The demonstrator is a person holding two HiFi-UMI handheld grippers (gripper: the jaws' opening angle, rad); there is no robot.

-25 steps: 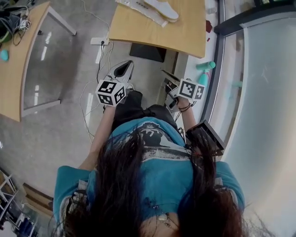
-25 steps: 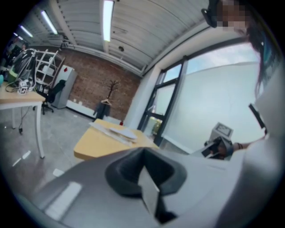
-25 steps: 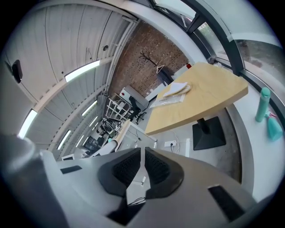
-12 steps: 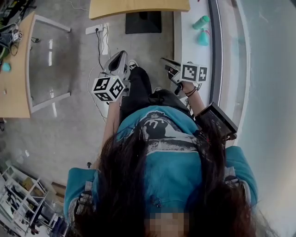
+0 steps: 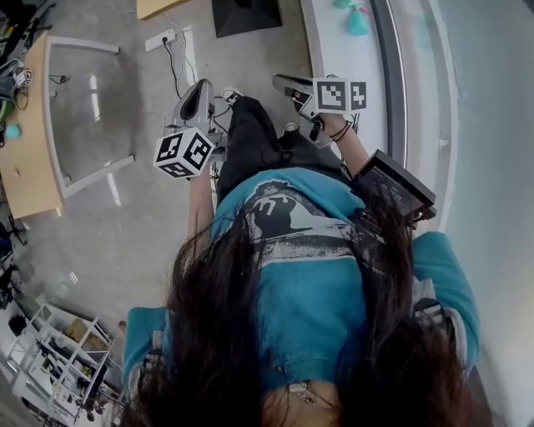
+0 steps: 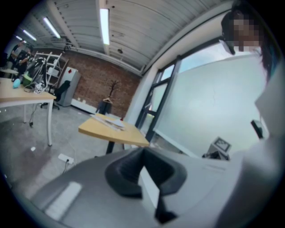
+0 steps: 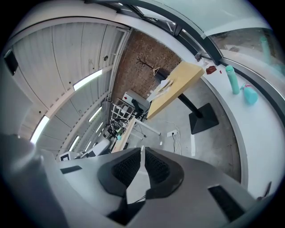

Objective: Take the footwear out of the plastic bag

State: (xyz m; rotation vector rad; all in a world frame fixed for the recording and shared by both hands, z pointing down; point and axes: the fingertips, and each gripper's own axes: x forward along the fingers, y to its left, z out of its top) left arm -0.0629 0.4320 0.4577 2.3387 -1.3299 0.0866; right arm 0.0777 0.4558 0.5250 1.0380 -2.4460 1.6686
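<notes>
Left gripper view is showing a pale flat bundle lying on a wooden table across the room, well apart from both grippers; it is too small to tell footwear from bag. Right gripper view is showing the same table with the pale bundle on it, far off. Left gripper: jaws pressing fully together, nothing between them. Right gripper: jaws drawn to a thin slit, nothing between them. Head view: the person in a teal shirt is holding the left gripper and the right gripper out in front at either side of the legs, both over bare grey floor. A power strip is lying on the floor ahead. A black table base is standing beyond it. Two teal bottles are standing on a white ledge along the window at the right. A second desk is standing at the left.
</notes>
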